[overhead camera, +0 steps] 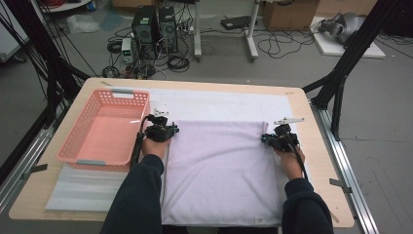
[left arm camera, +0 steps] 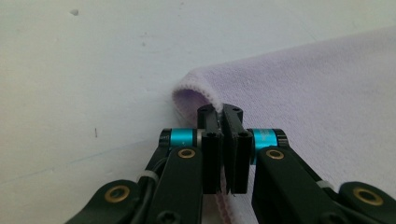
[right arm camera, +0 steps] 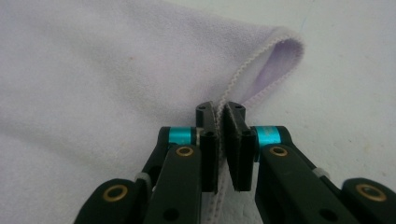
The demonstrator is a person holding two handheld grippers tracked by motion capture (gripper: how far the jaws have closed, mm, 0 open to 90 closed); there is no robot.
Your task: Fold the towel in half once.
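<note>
Towel: a lilac towel lay flat mid-table, reaching the near edge.
Left gripper: clamped on the towel's far-left hem.
Right gripper: pinched tight on the far-right hem.
Progress: both far corners secured; folding apparently still ahead.
Basket: a pink basket waited at the left edge.

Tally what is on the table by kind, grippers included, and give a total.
Pink basket: 1
Lilac towel: 1
White mat under them: 1
Grippers, left gripper and right gripper, each shut on the towel's edge: 2
Total: 5
</note>
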